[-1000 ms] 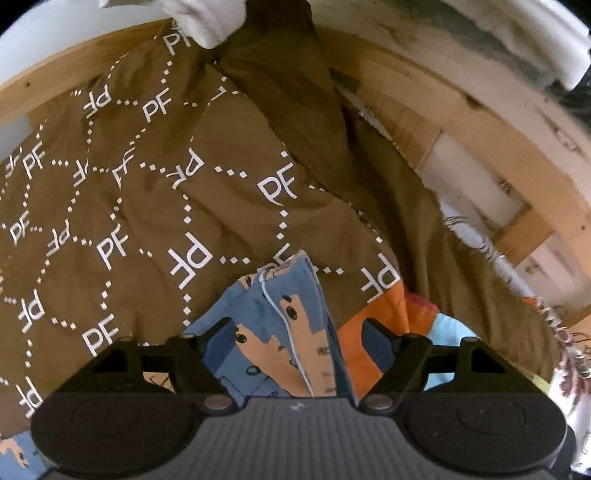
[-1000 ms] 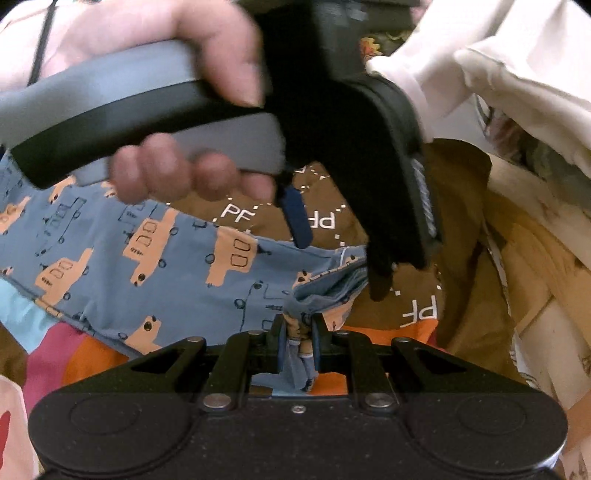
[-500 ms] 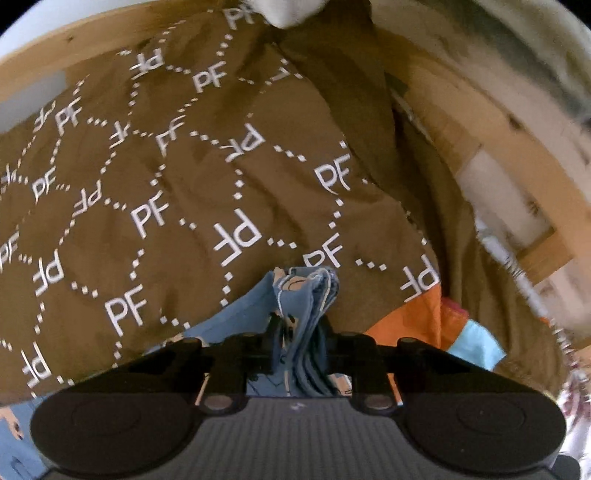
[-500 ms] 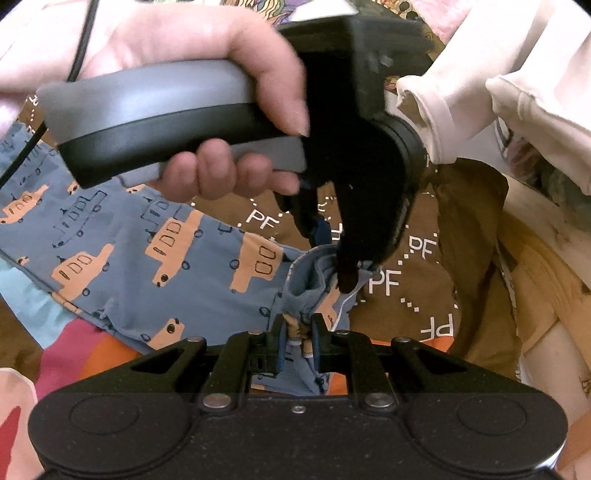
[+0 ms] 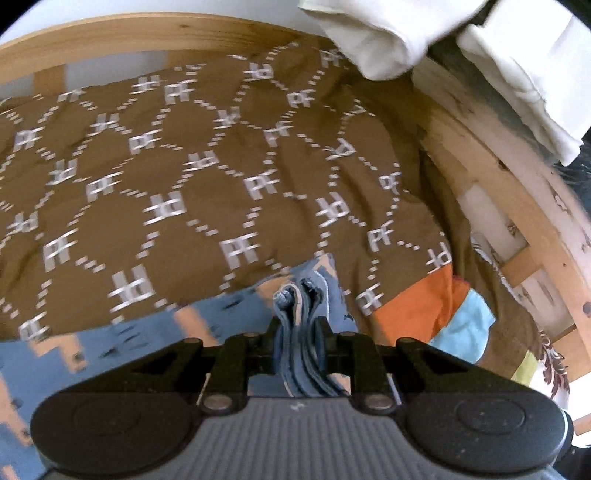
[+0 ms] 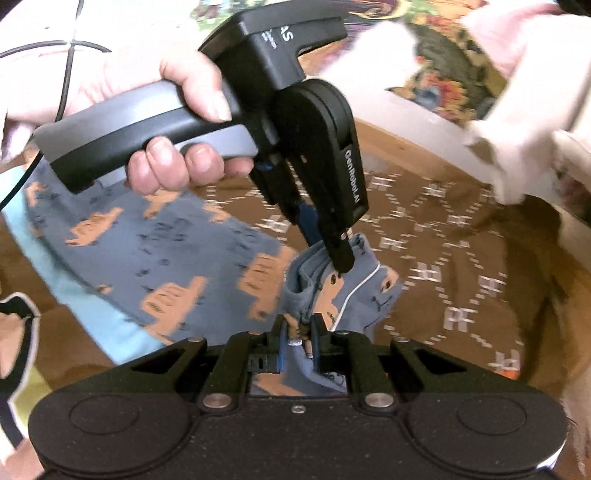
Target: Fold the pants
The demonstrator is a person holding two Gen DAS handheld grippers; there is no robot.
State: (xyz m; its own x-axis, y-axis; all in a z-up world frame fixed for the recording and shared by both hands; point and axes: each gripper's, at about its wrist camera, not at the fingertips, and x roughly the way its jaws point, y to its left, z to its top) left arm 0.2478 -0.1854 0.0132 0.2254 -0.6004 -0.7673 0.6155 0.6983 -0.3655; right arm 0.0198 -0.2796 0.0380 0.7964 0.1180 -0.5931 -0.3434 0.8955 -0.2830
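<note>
The blue pants (image 6: 166,254), printed with orange trucks, lie spread over a brown bedspread (image 5: 184,166). My left gripper (image 5: 300,328) is shut on a bunched, several-layer edge of the pants (image 5: 301,295). In the right wrist view the left gripper (image 6: 338,258) comes down from the upper left, held by a hand (image 6: 177,162), its tips pinching the same fabric corner. Close beneath it, my right gripper (image 6: 299,332) is shut on a neighbouring fold of that corner, where a white drawstring (image 6: 360,288) loops out. The held corner is raised off the bedspread.
A wooden bed frame (image 5: 498,177) curves along the far and right sides. White cloth (image 5: 369,33) hangs over its top right corner. An orange and light-blue patch (image 5: 424,306) lies to the right of the pants. A cable (image 6: 66,74) trails at upper left.
My left gripper went from open around the pants edge to shut on it, then swept sideways with the fabric. The right gripper kept its hold and shifted along with it.
</note>
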